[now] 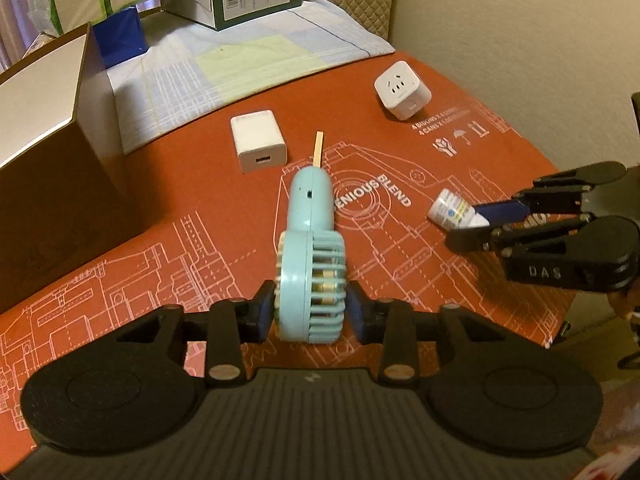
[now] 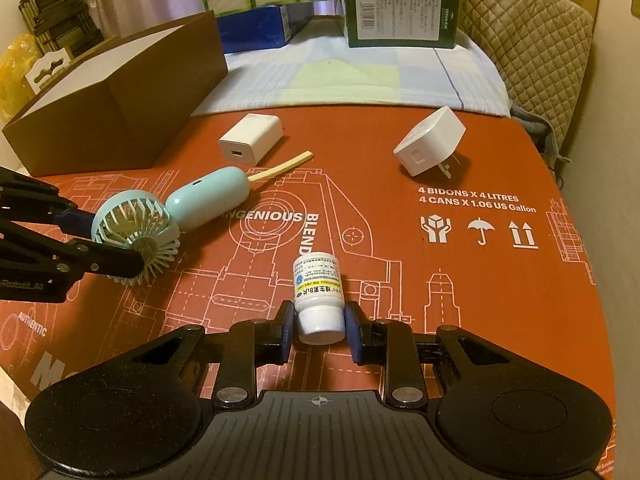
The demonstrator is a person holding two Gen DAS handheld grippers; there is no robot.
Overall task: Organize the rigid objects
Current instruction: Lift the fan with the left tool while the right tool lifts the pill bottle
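A pale blue hand fan [image 1: 310,280] lies on the red printed cardboard [image 1: 168,216], its handle pointing away from me. Its round head sits between the pads of my left gripper [image 1: 312,312]. The left pad touches the rim and a thin gap shows at the right pad, so the jaws stand open around it. From the right wrist view the fan [image 2: 208,196] and left gripper [image 2: 100,240] are at the left. My right gripper [image 2: 318,320] is shut on the cap end of a small white pill bottle [image 2: 318,280], which lies low over the cardboard. The bottle [image 1: 450,208] and right gripper [image 1: 476,224] show at the right.
A white USB charger [image 2: 252,136], a wooden stick [image 2: 280,168] and a white plug adapter [image 2: 430,144] lie farther back on the cardboard [image 2: 440,280]. An open brown box [image 2: 120,120] stands at the left. Green [image 2: 400,12] and blue [image 2: 256,28] boxes sit behind on a checked cloth.
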